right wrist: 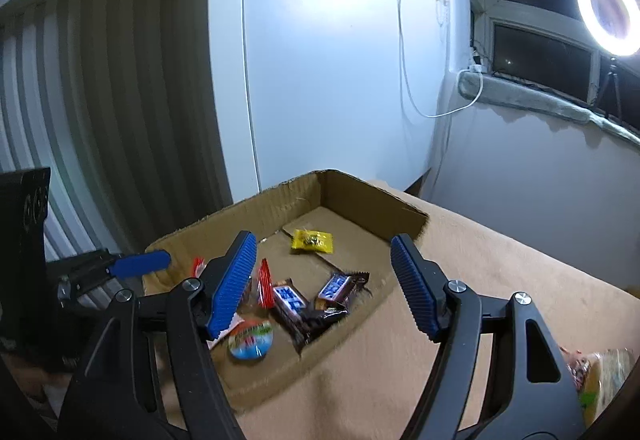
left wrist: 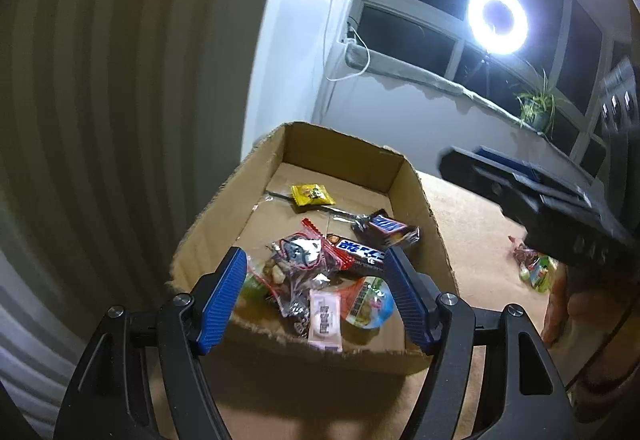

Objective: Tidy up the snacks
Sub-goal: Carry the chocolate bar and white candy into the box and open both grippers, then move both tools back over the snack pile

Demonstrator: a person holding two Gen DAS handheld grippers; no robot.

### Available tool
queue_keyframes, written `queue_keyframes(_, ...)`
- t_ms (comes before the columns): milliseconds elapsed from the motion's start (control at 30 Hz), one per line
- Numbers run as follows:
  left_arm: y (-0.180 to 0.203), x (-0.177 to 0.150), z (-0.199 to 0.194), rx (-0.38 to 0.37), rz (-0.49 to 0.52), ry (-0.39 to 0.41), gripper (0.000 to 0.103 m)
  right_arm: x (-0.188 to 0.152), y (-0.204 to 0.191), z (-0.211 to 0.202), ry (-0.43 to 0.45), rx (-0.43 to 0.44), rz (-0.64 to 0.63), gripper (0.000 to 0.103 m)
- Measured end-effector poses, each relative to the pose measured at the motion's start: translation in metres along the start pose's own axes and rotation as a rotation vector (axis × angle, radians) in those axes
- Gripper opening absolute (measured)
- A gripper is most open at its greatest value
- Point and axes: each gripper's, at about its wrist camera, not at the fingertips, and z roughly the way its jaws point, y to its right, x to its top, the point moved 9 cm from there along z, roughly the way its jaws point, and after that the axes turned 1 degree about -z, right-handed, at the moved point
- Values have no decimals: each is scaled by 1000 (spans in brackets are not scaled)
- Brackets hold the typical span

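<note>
A shallow cardboard box [left wrist: 420, 196] [right wrist: 248, 212] sits on a tan cloth-covered table. Inside lie several snacks: a yellow packet [left wrist: 312, 194] [right wrist: 312, 240], two Snickers bars [left wrist: 360, 249] [right wrist: 290, 300], a red-edged clear bag [left wrist: 308, 260], a pink wrapper [left wrist: 325, 320] and a round jelly cup [left wrist: 366, 302] [right wrist: 251, 338]. My left gripper [left wrist: 314, 264] is open and empty, above the box's near edge. My right gripper [right wrist: 322, 252] is open and empty, above the box's right side. It shows blurred at the right of the left wrist view [left wrist: 560, 216].
Loose snacks [left wrist: 536, 266] [right wrist: 600, 372] lie on the cloth to the right of the box. A ribbed wall panel is at left, a white wall behind. A window sill holds a ring light [left wrist: 498, 20] and a potted plant [left wrist: 534, 108].
</note>
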Motion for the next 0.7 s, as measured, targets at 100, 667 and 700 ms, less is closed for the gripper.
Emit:
queue_keyframes(100, -6, 0, -8, 11, -25, 5, 71, -4, 4, -13, 14, -10, 28, 84)
queue_keyframes(667, 30, 10, -40, 7, 12, 49, 71, -44, 6, -71, -10, -29, 83, 85)
queue_keyframes(700, 33, 10, -41, 6, 18, 48, 71, -48, 8, -74, -11, -30, 89, 85)
